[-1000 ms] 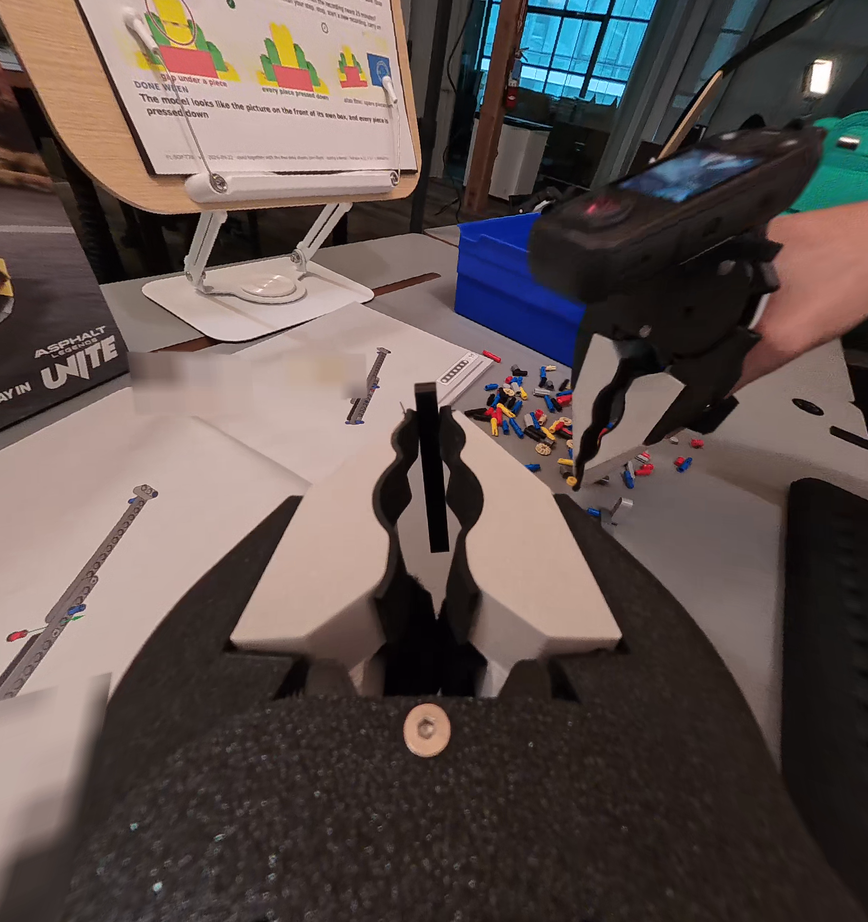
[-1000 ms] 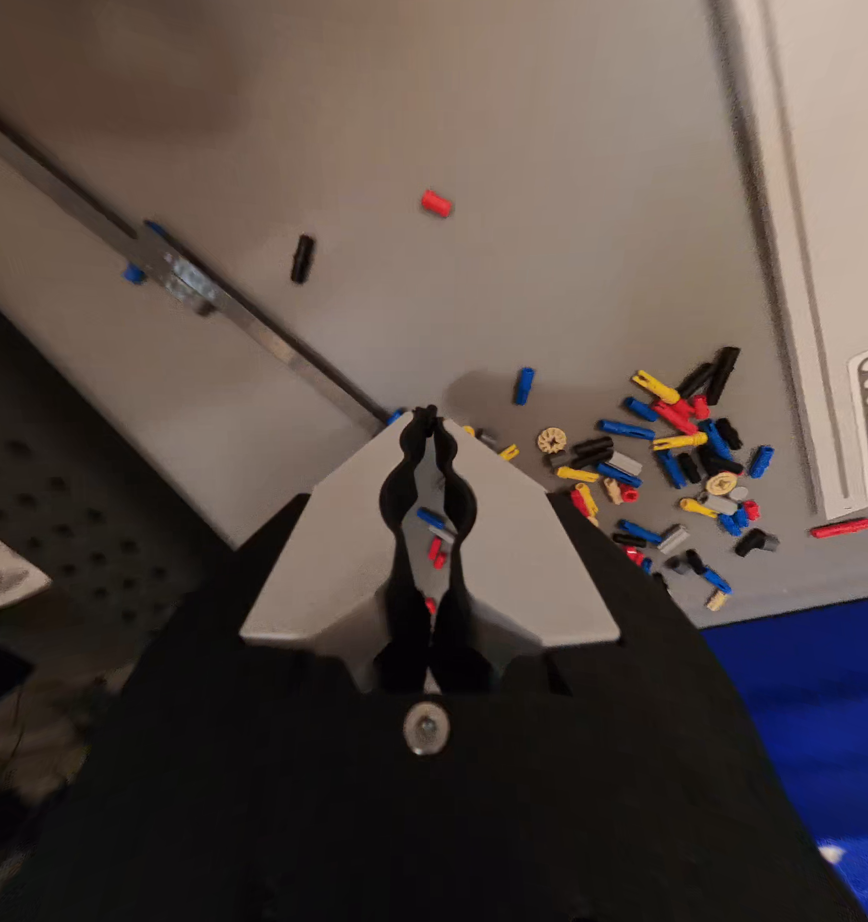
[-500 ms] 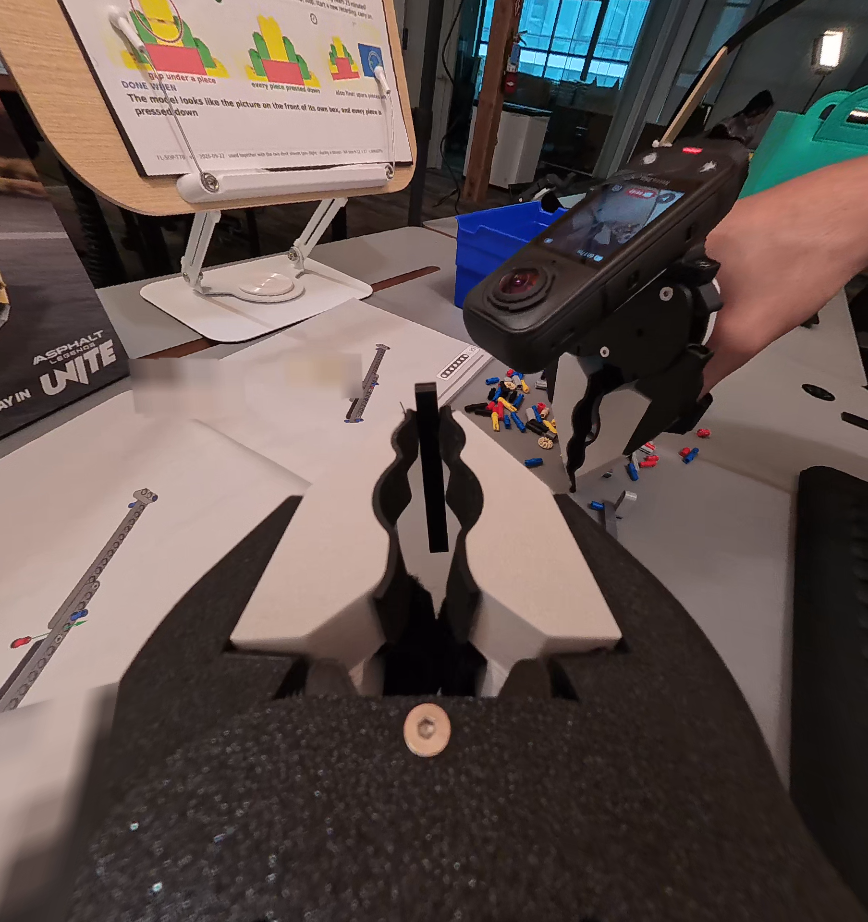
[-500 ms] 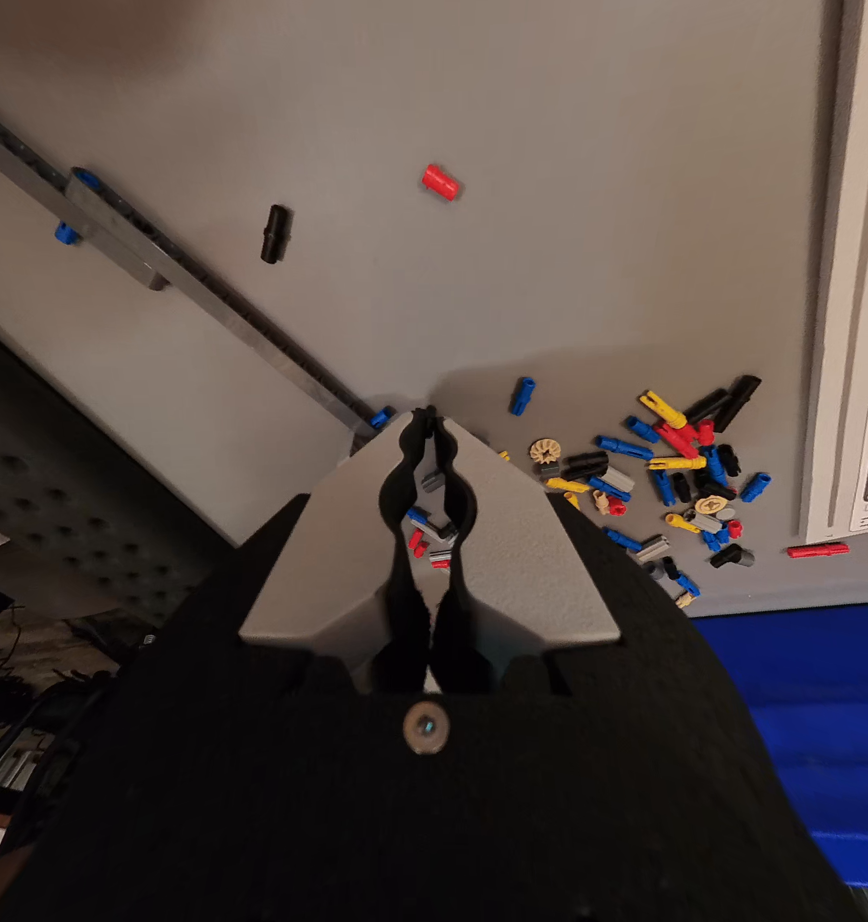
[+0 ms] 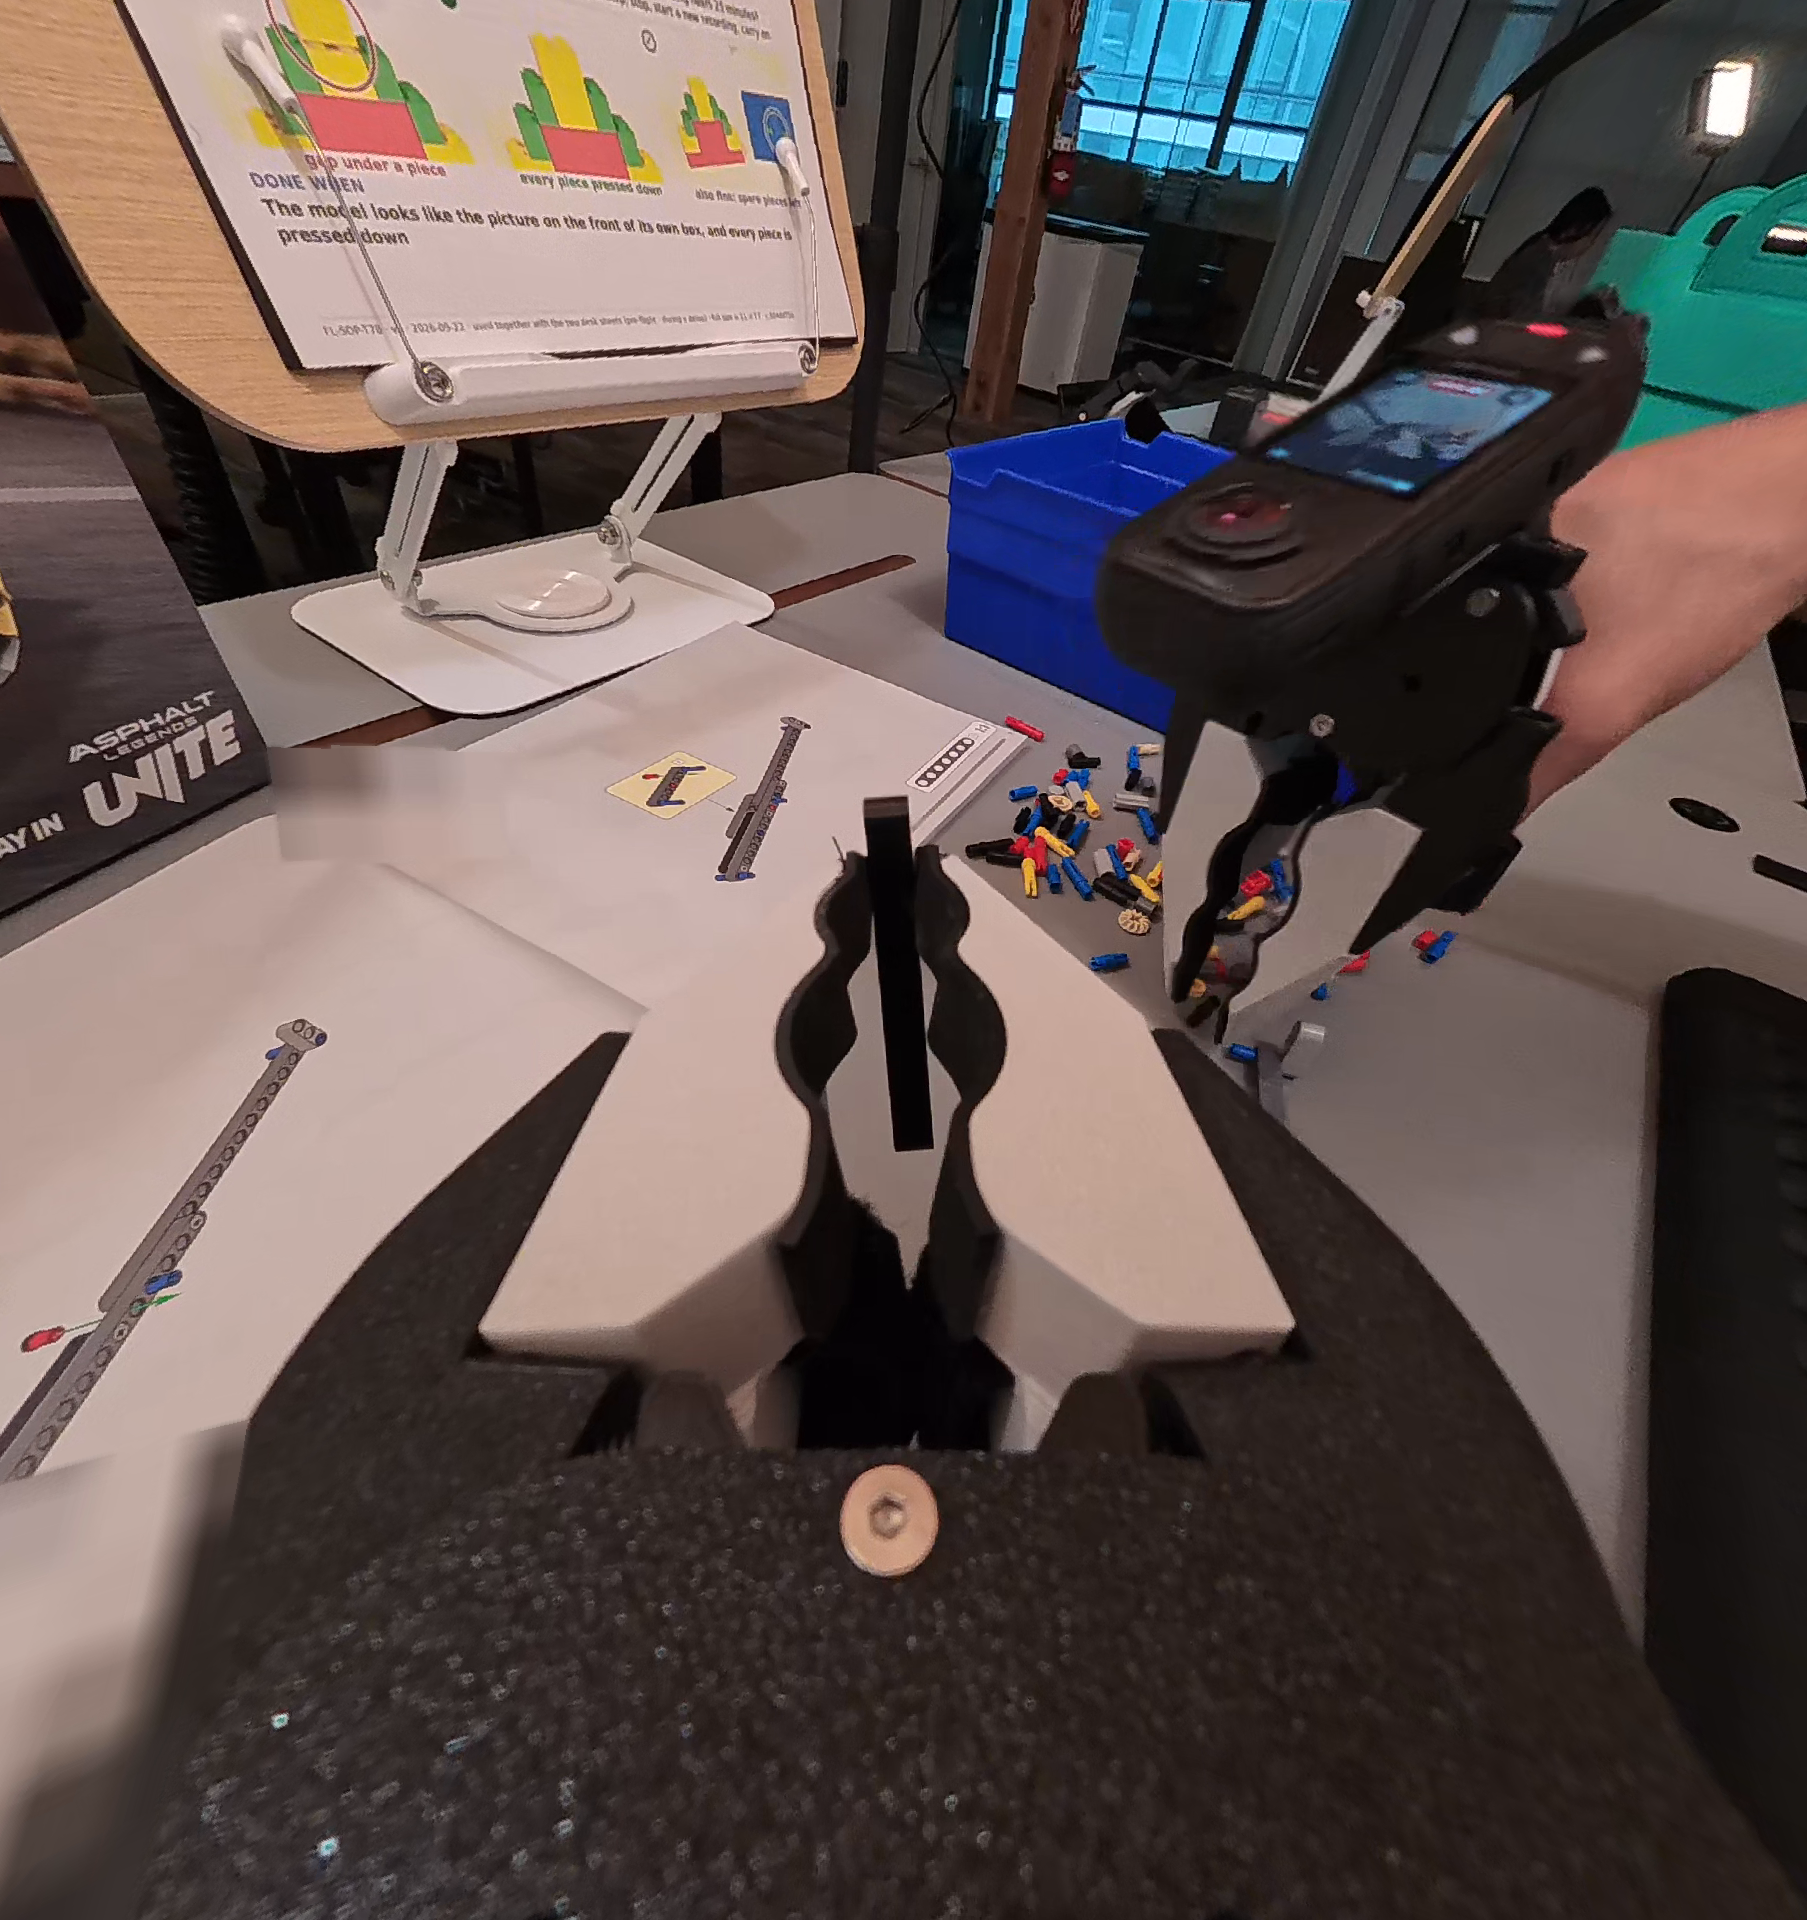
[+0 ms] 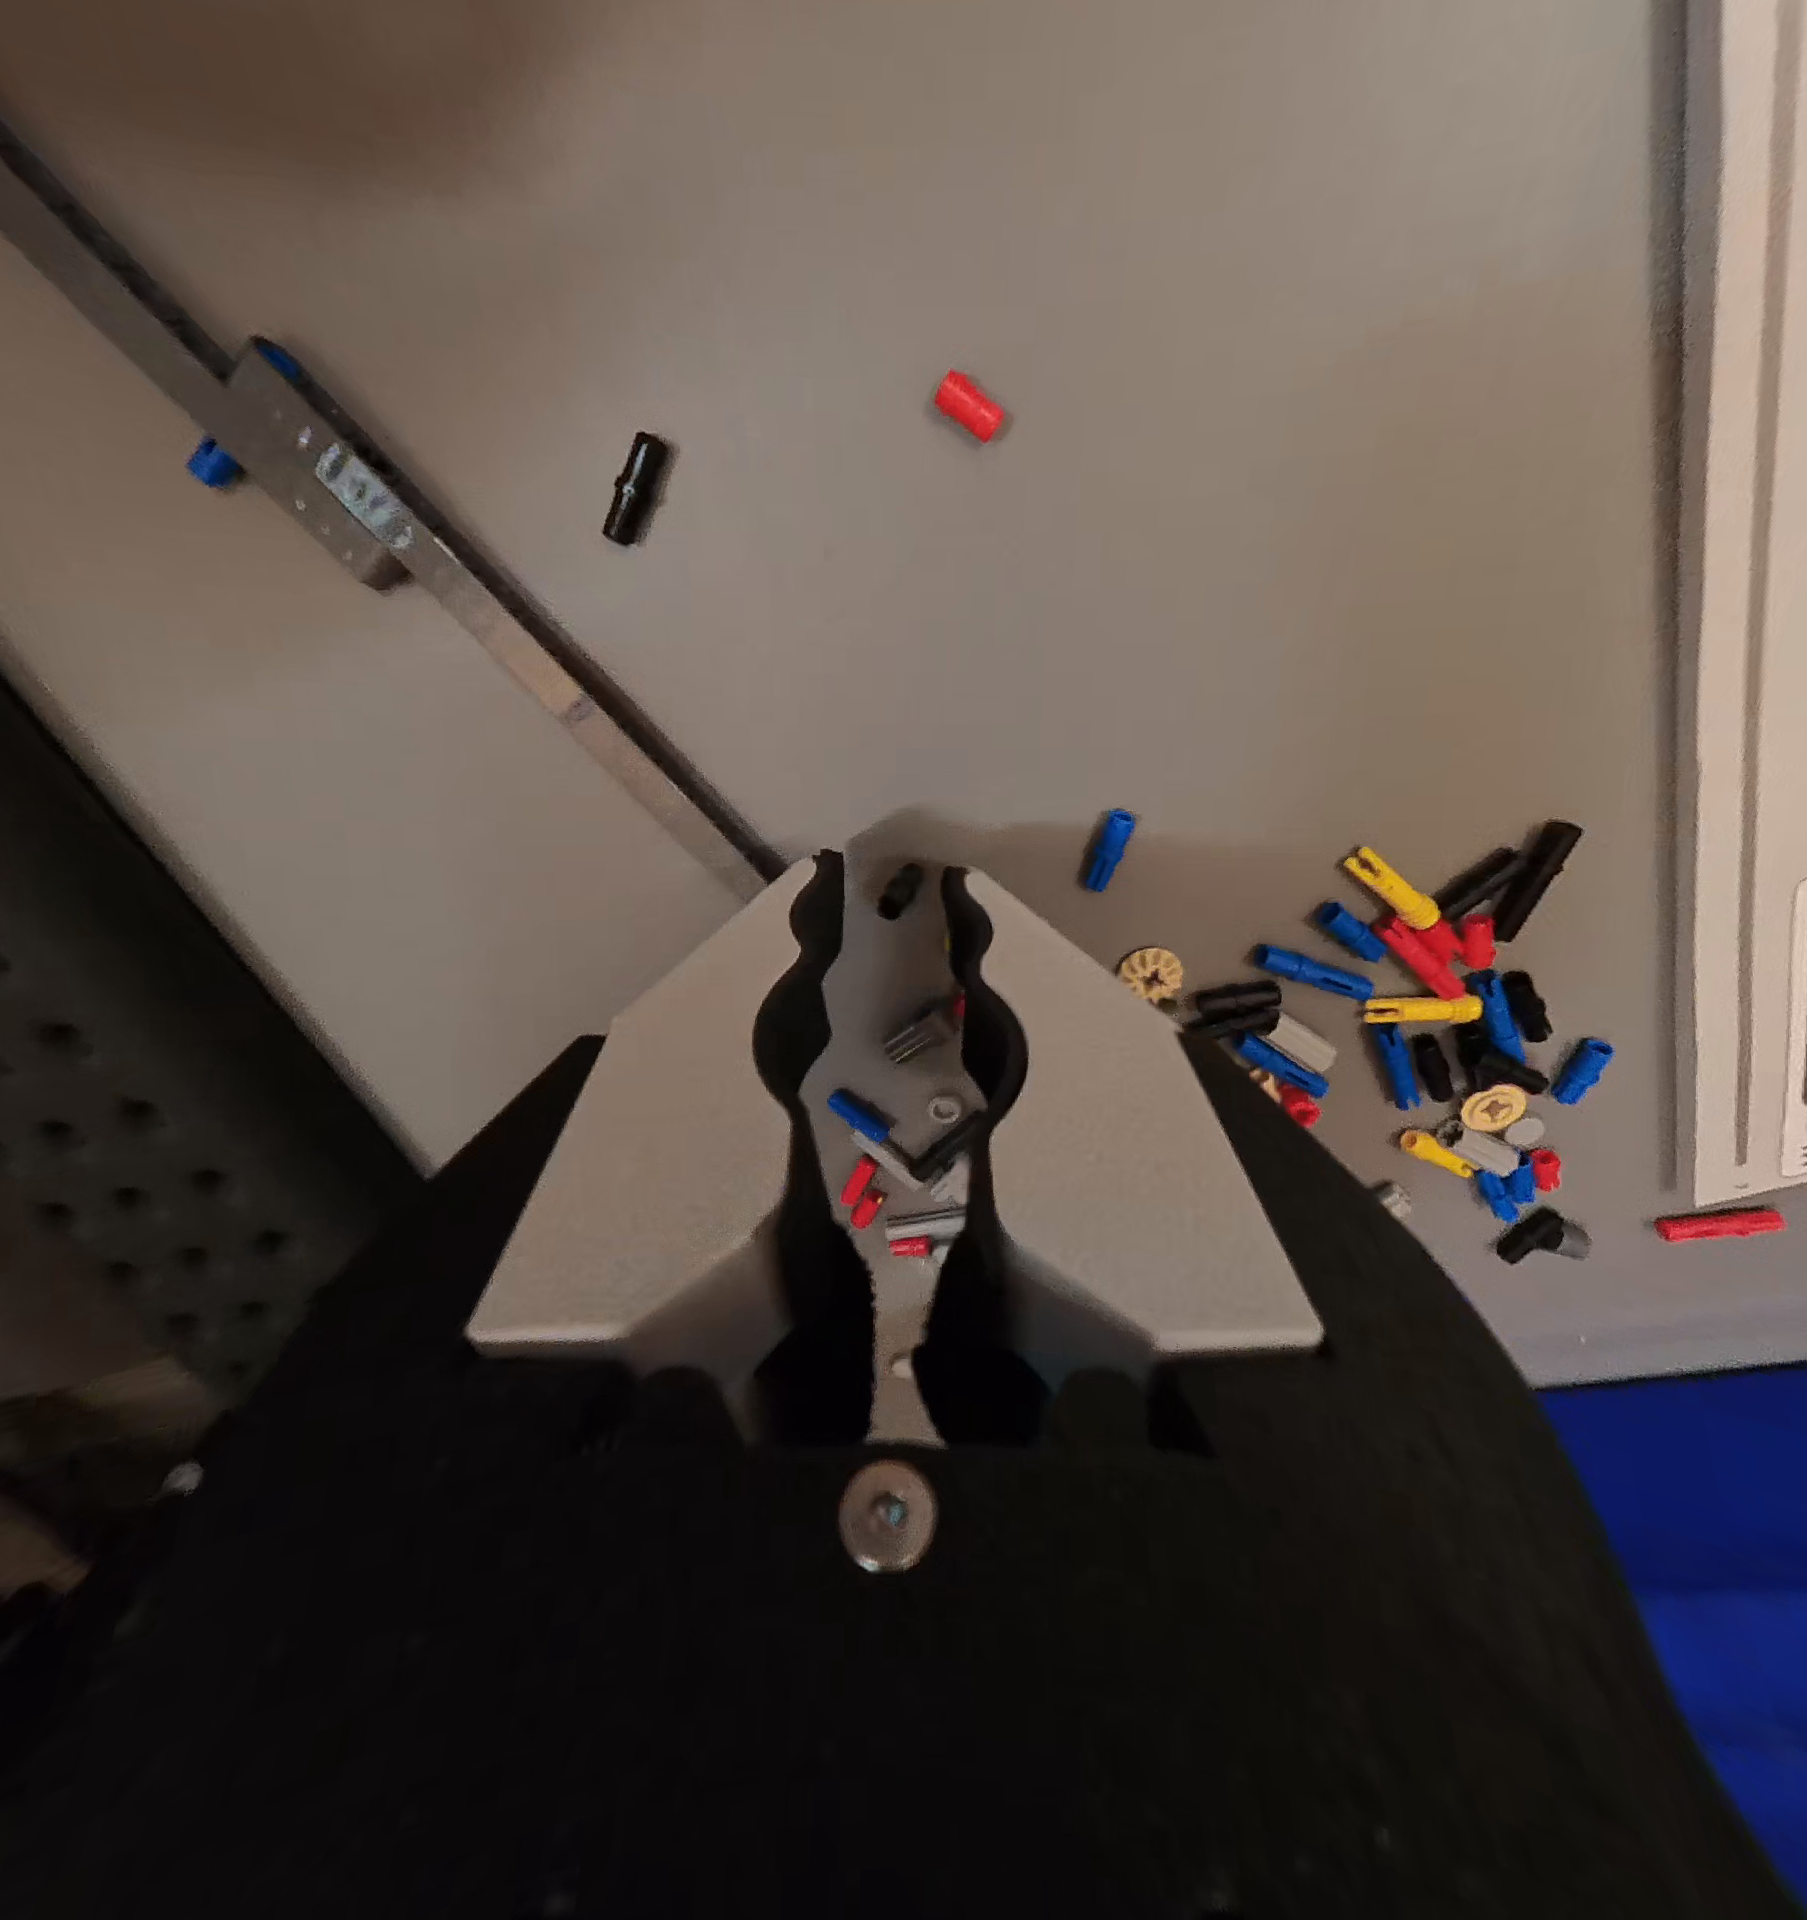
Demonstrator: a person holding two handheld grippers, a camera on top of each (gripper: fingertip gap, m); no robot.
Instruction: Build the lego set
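- Progress looks early: the long grey beam lies flat on the worktop with only a blue pin and a short grey piece fitted, and most parts are loose.
- Left tool is clenched on a thin black beam, which stands upright at 12 o'clock between its fingers, above the open instruction sheets.
- Right tool is released and grasps nothing, its jaws parted over a small black pin and a scatter of blue, red and grey pins.
- Pile of pins sits at 3 o'clock of the right tool; a black pin and a red bush lie apart toward 12 o'clock.
- Left to do, by my reckoning: pick a pin, join the beams, then the bulk of the model.
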